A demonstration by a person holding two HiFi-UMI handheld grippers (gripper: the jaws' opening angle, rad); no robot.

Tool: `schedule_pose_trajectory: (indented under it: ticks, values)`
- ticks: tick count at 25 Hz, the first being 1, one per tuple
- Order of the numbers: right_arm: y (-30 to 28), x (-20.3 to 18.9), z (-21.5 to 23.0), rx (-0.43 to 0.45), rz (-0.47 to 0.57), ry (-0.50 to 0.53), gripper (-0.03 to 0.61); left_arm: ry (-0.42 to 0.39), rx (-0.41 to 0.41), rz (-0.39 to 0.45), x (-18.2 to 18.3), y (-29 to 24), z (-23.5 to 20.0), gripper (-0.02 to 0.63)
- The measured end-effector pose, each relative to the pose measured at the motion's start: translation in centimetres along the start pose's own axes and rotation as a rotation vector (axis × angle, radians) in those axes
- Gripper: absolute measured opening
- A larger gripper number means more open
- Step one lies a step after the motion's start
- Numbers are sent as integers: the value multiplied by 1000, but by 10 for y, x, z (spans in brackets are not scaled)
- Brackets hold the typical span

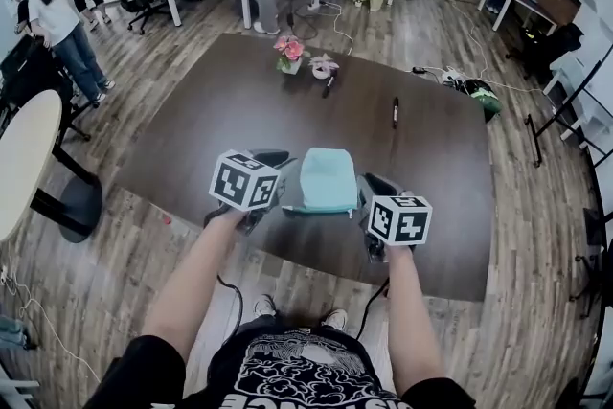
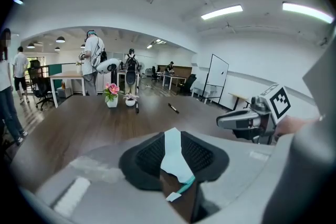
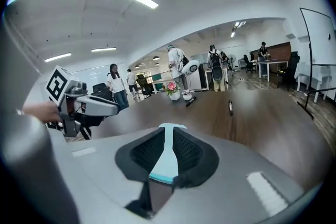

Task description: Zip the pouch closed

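Observation:
A light teal pouch (image 1: 328,179) hangs above the dark brown table (image 1: 441,158), stretched between my two grippers. My left gripper (image 1: 283,196) pinches its left edge. In the left gripper view the black pads (image 2: 149,157) press on a strip of the teal fabric (image 2: 173,149). My right gripper (image 1: 365,198) holds the right edge, and in the right gripper view the teal fabric (image 3: 165,157) is squeezed between its pads (image 3: 186,155). Each gripper shows in the other's view: the right gripper (image 2: 252,119) and the left gripper (image 3: 79,107). The zipper slider is not visible.
A pot of pink flowers (image 1: 289,55), a small white dish (image 1: 323,66) and a dark marker (image 1: 329,84) stand at the table's far side. A black pen (image 1: 395,112) lies further right. A round white table (image 1: 19,158) is at the left, and people stand beyond.

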State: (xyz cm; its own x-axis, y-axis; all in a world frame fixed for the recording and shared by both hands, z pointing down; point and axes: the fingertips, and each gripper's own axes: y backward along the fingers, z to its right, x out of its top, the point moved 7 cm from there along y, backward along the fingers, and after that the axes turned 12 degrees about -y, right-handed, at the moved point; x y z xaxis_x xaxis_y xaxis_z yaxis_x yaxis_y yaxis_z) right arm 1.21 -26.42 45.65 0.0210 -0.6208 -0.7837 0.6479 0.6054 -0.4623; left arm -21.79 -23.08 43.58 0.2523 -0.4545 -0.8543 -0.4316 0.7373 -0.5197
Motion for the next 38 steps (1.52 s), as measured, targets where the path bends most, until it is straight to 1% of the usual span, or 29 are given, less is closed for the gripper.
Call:
schedule_pose_trajectory:
  ticks: [3, 7, 13, 16, 25, 32, 38]
  values:
    - [8, 14, -5, 1, 45, 28, 36, -1, 21, 37, 11, 6, -1, 98]
    - [19, 31, -15, -2, 91, 74, 18, -31, 33, 74, 25, 15, 4, 90]
    - [37, 58, -31, 18, 167, 120, 0, -50, 71, 121, 38, 23, 8, 50]
    - [43, 66, -33, 16, 195, 144, 0, -68, 94, 137, 44, 28, 7, 43]
    - [53, 71, -34, 16, 237, 171, -1, -73, 140, 167, 45, 40, 8, 3]
    - [55, 74, -35, 22, 240, 164, 0, -68, 169, 181, 49, 47, 5, 3]
    - [53, 70, -35, 22, 241, 162, -1, -61, 184, 184, 43, 51, 1, 3]
